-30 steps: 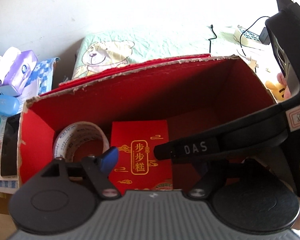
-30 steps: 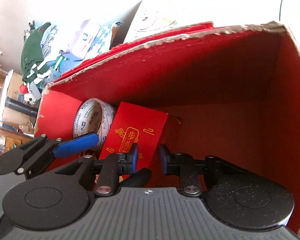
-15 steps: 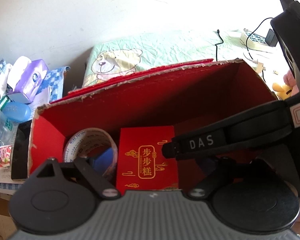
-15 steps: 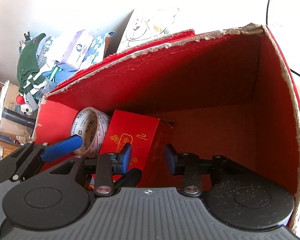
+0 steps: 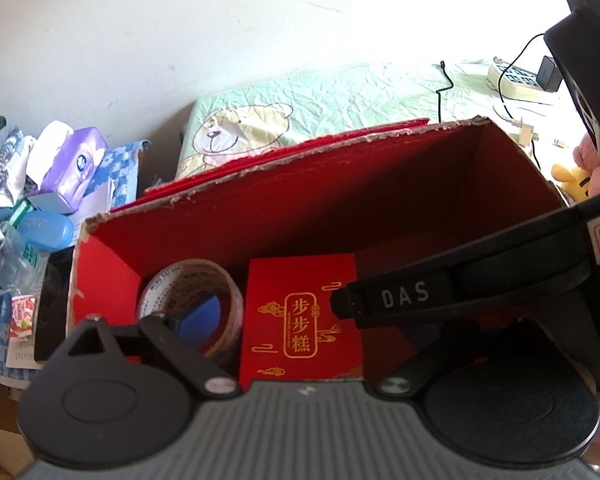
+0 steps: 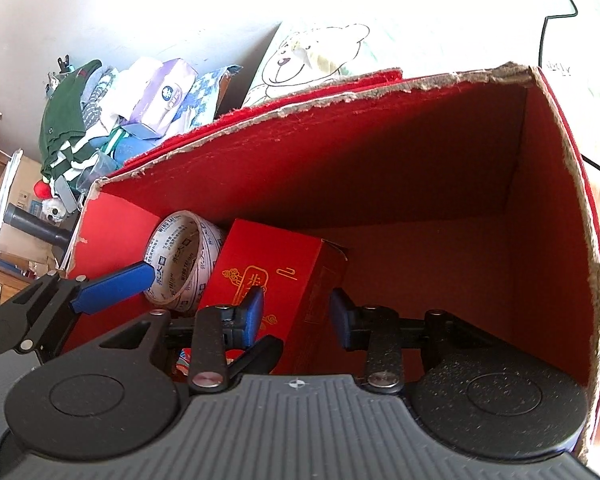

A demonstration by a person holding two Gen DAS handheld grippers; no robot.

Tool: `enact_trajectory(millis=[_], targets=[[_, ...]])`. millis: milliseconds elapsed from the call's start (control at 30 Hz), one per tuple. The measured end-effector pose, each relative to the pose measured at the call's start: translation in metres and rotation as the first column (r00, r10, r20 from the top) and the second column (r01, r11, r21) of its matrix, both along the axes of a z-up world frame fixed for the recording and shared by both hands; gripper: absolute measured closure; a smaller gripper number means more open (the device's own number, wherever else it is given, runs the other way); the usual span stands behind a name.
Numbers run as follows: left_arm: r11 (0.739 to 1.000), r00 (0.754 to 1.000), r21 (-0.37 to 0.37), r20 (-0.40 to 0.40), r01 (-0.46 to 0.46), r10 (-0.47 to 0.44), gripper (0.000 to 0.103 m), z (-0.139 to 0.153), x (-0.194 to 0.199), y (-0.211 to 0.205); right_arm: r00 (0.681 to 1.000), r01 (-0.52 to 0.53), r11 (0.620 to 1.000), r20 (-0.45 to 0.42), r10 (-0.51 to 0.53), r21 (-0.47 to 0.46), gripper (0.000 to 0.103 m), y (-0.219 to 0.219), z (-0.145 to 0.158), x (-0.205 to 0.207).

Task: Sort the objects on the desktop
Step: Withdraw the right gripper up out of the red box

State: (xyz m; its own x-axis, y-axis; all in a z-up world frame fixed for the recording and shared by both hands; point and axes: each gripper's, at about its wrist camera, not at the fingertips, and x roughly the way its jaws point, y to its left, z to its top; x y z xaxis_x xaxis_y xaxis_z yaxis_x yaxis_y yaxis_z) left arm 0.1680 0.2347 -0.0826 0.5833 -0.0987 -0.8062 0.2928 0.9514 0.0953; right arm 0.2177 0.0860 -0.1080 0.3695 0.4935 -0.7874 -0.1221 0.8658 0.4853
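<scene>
Both grippers are hovering over the big red cardboard box (image 6: pixel 380 184), looking down into it. The right gripper (image 6: pixel 296 312) has its two blue pads spread apart, one on either side of the top corner of the small red packet (image 6: pixel 276 264) — close to it, but whether a pad (image 6: pixel 254 312) actually touches is hard to tell. Wide open, gripping nothing.

That packet, with gold characters on its face (image 5: pixel 302 320), sits on the floor of the box toward the left side, leaning a little. Just beside it on the left is a roll of tape (image 5: pixel 192 304), standing on edge and resting against the packet and the box's left wall; the printed lettering runs around its inside (image 6: pixel 180 256).

The left gripper (image 5: pixel 304 324) — one blue finger (image 5: pixel 200 316) shows in front of the tape's hole in its own view, and the other is hidden behind the right gripper's black body, so whether it's open or closed cannot be told from there. From the right camera one blue finger (image 6: pixel 116 286) reaches across to the tape's rim, the other out of sight.

Behind the box, a green bear-print cloth (image 5: pixel 300 120). To the left, a heap with a purple tissue pack (image 5: pixel 76 168).
</scene>
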Motion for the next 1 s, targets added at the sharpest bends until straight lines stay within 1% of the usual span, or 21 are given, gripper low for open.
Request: enact_trajectory(millis=[400,667,1000], targets=[[1.0,1.0,-0.02,-0.014,-0.022,0.022,0.002,0.0005,0.0035,0.0034,1.0,0.002,1.0,0.029,-0.001,-0.004,0.064,0.0019,0.002,-0.0011],[0.999,0.998,-0.043,-0.048,-0.033,0.031,0.001,-0.0008,0.0081,0.0062,1.0,0.009,1.0,0.02,-0.009,0.002,0.064,0.0012,0.0003,0.0],[0.998,0.998,-0.046,-0.06,-0.038,0.035,0.001,-0.0014,0.009,0.0071,1.0,0.013,1.0,0.0,-0.013,0.005,0.063,0.0008,-0.0011,0.0009]])
